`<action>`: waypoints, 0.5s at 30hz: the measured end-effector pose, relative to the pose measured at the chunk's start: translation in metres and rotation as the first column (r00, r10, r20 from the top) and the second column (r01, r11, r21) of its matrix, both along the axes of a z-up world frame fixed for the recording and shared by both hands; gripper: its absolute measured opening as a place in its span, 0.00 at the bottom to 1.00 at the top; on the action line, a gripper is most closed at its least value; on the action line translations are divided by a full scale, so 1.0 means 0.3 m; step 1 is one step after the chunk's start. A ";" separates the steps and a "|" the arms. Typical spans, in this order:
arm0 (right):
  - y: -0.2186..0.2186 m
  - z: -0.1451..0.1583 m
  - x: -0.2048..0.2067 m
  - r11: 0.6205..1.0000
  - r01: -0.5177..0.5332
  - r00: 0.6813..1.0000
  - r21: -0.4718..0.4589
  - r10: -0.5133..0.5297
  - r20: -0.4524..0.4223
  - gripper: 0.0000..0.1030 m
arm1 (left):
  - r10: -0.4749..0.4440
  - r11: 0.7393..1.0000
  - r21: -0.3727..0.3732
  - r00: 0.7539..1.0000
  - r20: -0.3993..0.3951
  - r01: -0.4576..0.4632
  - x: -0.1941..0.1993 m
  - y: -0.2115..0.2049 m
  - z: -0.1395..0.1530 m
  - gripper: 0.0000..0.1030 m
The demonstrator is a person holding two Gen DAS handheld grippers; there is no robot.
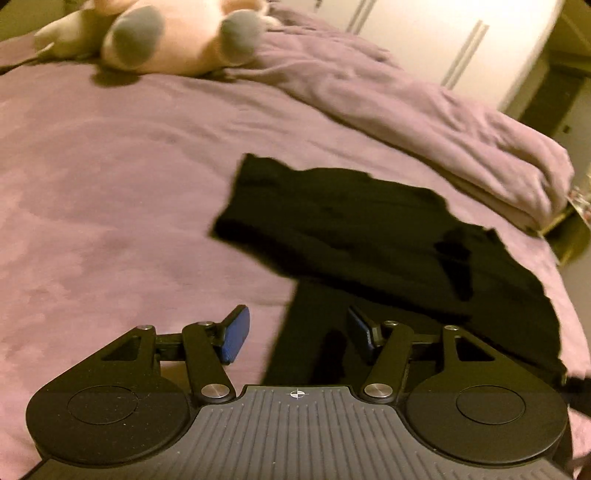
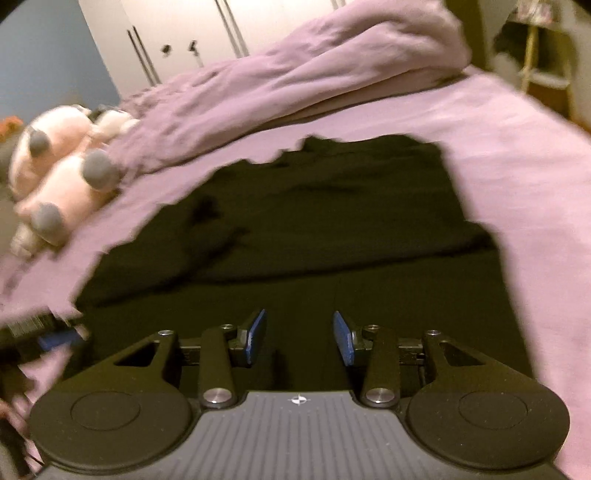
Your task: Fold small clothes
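Note:
A black garment (image 1: 369, 229) lies spread on the purple bed sheet (image 1: 110, 184), with one part folded over the rest. My left gripper (image 1: 299, 336) is open and empty, low over the garment's near left edge. In the right wrist view the same black garment (image 2: 314, 221) fills the middle. My right gripper (image 2: 300, 338) is open and empty, just above the garment's near part. The left gripper (image 2: 55, 338) shows blurred at the left edge of the right wrist view.
A pink and grey plush toy (image 1: 166, 33) lies at the far side of the bed; it also shows in the right wrist view (image 2: 62, 173). A bunched purple duvet (image 1: 424, 122) runs along the bed's far edge. White wardrobe doors (image 2: 177, 33) stand behind.

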State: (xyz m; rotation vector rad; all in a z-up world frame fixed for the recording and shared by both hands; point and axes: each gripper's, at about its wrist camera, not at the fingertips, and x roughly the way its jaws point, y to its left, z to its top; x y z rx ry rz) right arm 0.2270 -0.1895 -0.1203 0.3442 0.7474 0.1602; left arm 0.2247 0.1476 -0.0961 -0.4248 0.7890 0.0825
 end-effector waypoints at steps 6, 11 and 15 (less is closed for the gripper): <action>0.179 0.023 0.241 0.990 -0.117 0.992 -0.081 0.121 0.045 0.43 | -0.022 0.998 0.067 1.000 0.020 0.021 -0.033 0.006 -0.023 0.64; 0.191 -0.046 0.423 0.995 -0.099 0.991 -0.016 0.097 -0.089 0.45 | -0.012 0.996 0.086 1.000 0.028 0.010 -0.056 0.017 -0.016 0.66; 0.156 -0.074 0.450 0.991 -0.053 0.993 0.120 0.065 -0.095 0.34 | 0.003 0.997 0.083 1.000 0.021 -0.005 -0.055 0.024 -0.014 0.66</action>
